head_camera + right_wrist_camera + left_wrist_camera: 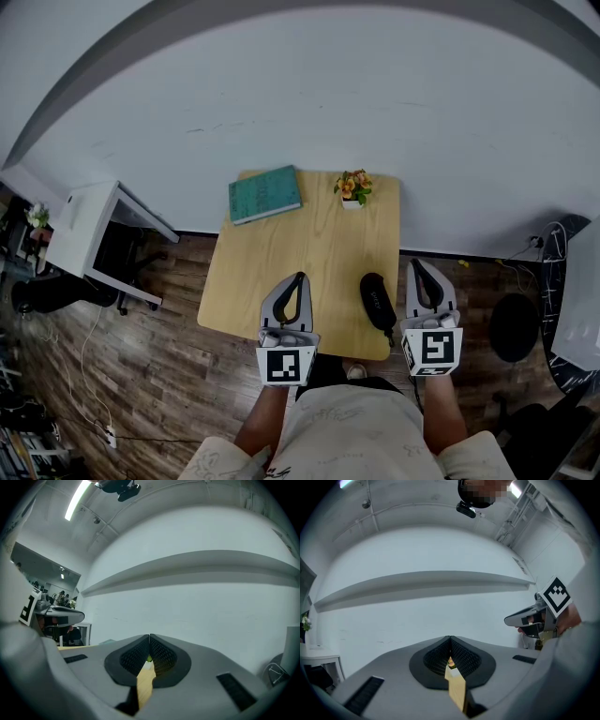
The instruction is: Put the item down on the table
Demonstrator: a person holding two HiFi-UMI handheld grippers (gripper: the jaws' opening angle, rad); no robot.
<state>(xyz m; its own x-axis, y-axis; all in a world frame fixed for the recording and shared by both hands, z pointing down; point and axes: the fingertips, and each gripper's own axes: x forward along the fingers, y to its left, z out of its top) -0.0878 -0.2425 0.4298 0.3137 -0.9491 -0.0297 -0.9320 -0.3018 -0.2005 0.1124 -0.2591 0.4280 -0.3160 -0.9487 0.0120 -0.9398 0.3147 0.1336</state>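
Note:
A black oblong case [377, 301] lies on the small wooden table [309, 253], near its front right edge, and nothing holds it. My left gripper [298, 279] hovers over the table's front edge, left of the case, with its jaws shut and empty. My right gripper [416, 267] is just off the table's right side, right of the case, also shut and empty. In the left gripper view the left gripper [450, 640] has its jaws meeting at the tips. The right gripper [149, 637] looks the same in its own view. A strip of tabletop [457, 688] shows between the jaws.
A teal book [264, 194] lies at the table's back left corner. A small potted flower [353, 188] stands at the back right. A white wall rises behind the table. A white desk [89, 230] stands to the left and a black chair [514, 326] to the right.

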